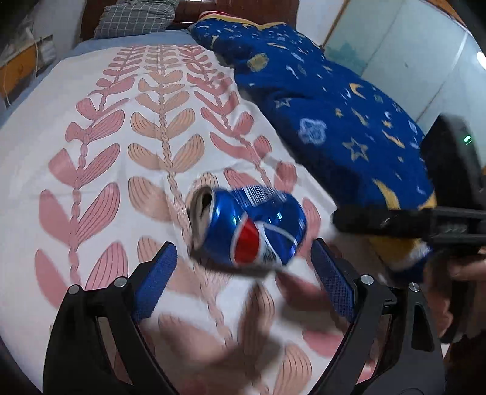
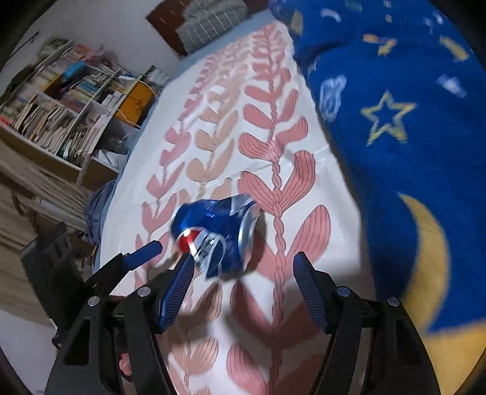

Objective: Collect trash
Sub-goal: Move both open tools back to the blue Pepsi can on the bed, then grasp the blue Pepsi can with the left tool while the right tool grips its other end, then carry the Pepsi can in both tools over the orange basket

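Note:
A dented blue Pepsi can [image 1: 252,228] lies on its side on the white bedsheet [image 1: 121,188] printed with pink leaves. My left gripper [image 1: 243,246] is open, its blue pads on either side of the can's near end and clear of it. In the right wrist view the same can [image 2: 212,231] lies just past the left fingertip of my open right gripper [image 2: 243,258], with nothing between its fingers. One blue pad [image 2: 142,255] of the left gripper reaches in from the left. The right gripper's black body [image 1: 425,224] shows at the right edge of the left wrist view.
A thick blue blanket with stars and moons [image 1: 334,121] is heaped along the right side of the bed [image 2: 395,121]. A grey checked pillow [image 1: 136,18] lies at the head. A crowded bookshelf [image 2: 60,100] stands beyond the bed's left edge.

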